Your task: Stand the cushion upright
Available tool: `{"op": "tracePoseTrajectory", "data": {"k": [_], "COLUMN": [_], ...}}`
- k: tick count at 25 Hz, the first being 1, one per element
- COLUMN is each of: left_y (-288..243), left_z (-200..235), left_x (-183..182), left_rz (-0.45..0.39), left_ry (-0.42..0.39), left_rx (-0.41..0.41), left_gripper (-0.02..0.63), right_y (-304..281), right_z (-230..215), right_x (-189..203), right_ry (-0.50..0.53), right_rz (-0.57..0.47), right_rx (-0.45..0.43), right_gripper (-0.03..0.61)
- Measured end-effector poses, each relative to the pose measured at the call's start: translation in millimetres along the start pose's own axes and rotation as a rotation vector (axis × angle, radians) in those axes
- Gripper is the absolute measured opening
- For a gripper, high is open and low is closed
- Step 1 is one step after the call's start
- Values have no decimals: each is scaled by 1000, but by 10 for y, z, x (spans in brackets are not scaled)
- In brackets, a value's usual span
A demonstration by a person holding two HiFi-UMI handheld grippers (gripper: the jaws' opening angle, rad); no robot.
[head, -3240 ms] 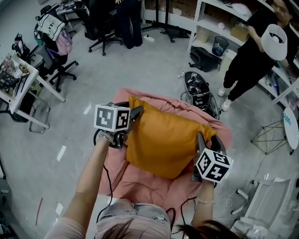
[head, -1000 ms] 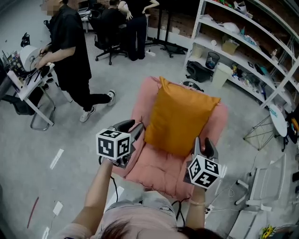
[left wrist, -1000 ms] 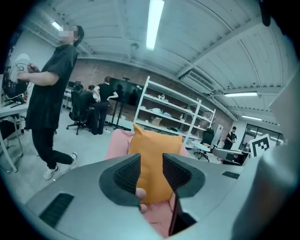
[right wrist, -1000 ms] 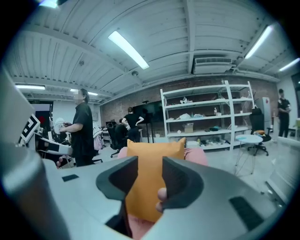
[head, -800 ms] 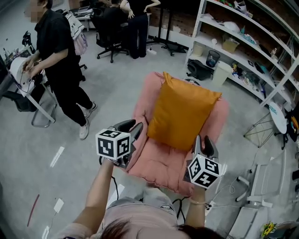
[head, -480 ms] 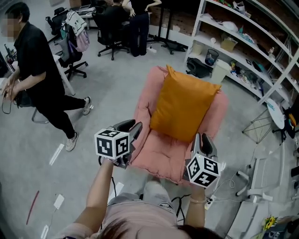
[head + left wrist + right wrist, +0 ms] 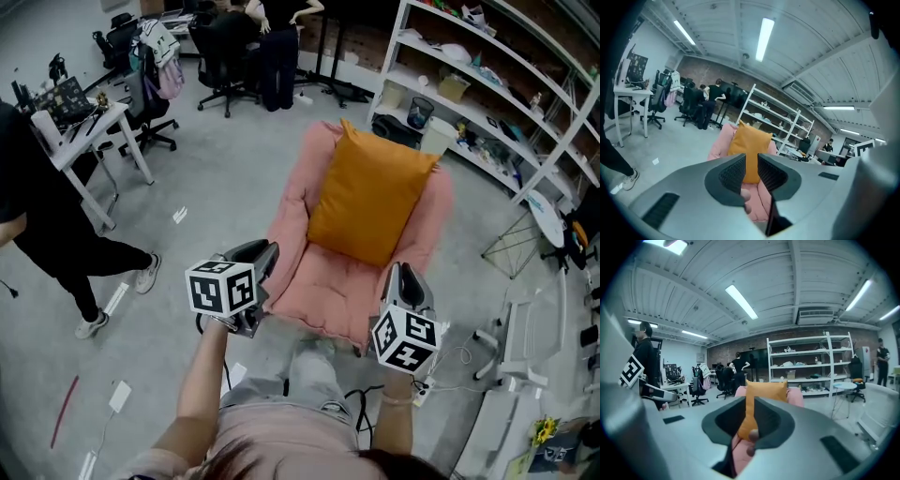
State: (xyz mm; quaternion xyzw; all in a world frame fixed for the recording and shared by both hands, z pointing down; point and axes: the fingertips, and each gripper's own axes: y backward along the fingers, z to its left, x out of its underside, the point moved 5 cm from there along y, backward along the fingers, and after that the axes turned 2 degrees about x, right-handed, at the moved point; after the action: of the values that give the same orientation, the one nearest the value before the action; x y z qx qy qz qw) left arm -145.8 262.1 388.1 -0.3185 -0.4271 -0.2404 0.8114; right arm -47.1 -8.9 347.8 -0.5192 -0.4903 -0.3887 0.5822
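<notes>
I've backed off: the orange square fabric cushion stands upright against the pink padded armchair, as the task wants. My left claw and right claw, both empty, have just been closing to narrow slits.

Cushion: orange cloth, matt, smooth w/ slight creases. Chair: pink cloth, matt, quilted. Floor: grey, smooth, faint sheen. Shelves: white painted metal, smooth. Desk: white, smooth top, metal legs.
</notes>
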Motion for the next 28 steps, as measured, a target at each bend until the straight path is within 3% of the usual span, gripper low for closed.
{"op": "tracePoseTrajectory", "data": {"k": [28], "left_y": [1072], "left_z": [-656], "left_x": [253], "left_rz": [-75], "left_ry": [-50], "left_rx": [14], "left_gripper": [0], "right_y": [1155], "right_z": [169], "right_x": [157], "right_ry": [36], "right_rz": [18], "right_rx": [33], "right_gripper": [34]}}
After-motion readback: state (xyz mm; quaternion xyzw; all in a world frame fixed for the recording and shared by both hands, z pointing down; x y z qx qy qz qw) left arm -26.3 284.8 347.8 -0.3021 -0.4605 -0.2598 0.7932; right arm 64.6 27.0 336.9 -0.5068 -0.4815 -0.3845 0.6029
